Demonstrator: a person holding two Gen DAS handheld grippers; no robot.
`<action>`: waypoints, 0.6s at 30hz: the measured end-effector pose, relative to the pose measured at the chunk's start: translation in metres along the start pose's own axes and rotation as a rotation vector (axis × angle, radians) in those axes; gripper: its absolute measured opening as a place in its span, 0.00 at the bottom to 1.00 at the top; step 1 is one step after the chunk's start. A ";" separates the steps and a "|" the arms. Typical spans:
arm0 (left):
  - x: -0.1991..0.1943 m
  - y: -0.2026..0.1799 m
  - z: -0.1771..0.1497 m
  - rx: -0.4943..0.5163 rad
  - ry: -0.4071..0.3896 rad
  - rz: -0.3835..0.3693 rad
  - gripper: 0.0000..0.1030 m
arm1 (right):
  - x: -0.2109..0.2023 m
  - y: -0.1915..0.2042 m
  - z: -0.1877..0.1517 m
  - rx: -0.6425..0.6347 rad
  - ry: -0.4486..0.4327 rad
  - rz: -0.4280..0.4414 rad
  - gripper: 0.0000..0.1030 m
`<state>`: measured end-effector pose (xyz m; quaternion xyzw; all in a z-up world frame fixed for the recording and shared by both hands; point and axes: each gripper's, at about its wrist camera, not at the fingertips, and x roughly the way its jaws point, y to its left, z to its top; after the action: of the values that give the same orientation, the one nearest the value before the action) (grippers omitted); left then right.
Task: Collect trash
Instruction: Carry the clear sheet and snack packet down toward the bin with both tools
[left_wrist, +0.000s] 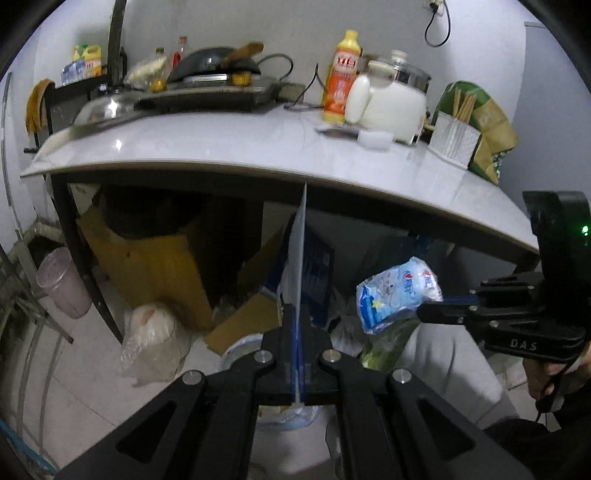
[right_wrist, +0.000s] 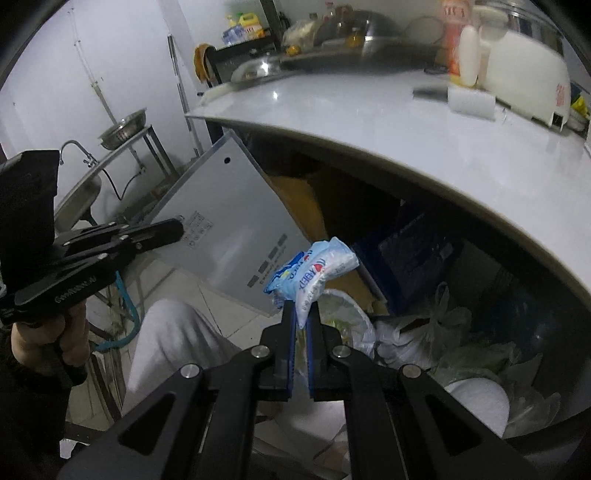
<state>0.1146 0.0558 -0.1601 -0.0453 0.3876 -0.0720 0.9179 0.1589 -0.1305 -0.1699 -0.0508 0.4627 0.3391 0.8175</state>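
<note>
We've got the left hand-held gripper (left_wrist: 297, 325) clamped on a flat white card (left_wrist: 298, 258) at 12 o'clock, the right hand-held gripper (right_wrist: 300, 314) pinching a crumpled blue-white wrapper (right_wrist: 314, 269), both below the table (left_wrist: 229, 147) edge.

"DAS" stands on the right gripper (left_wrist: 430, 312) (other labels too blurred to read).

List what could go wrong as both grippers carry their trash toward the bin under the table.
1. The left gripper pinches the flat card only at one edge; it may swing or catch the table edge.
2. The right gripper holds the plastic wrapper by one end, so it could slip out.
3. The bin already looks full, so items may spill.
</note>
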 end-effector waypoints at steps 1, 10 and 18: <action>0.004 0.001 -0.001 -0.002 0.009 0.000 0.00 | 0.004 0.000 -0.002 0.002 0.008 0.000 0.04; 0.054 0.003 -0.024 -0.026 0.110 0.011 0.00 | 0.046 -0.022 -0.014 0.044 0.084 0.003 0.04; 0.109 0.013 -0.047 -0.067 0.225 -0.001 0.00 | 0.079 -0.048 -0.022 0.086 0.142 -0.001 0.04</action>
<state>0.1573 0.0492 -0.2719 -0.0676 0.4901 -0.0642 0.8667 0.1985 -0.1360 -0.2557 -0.0398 0.5338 0.3139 0.7842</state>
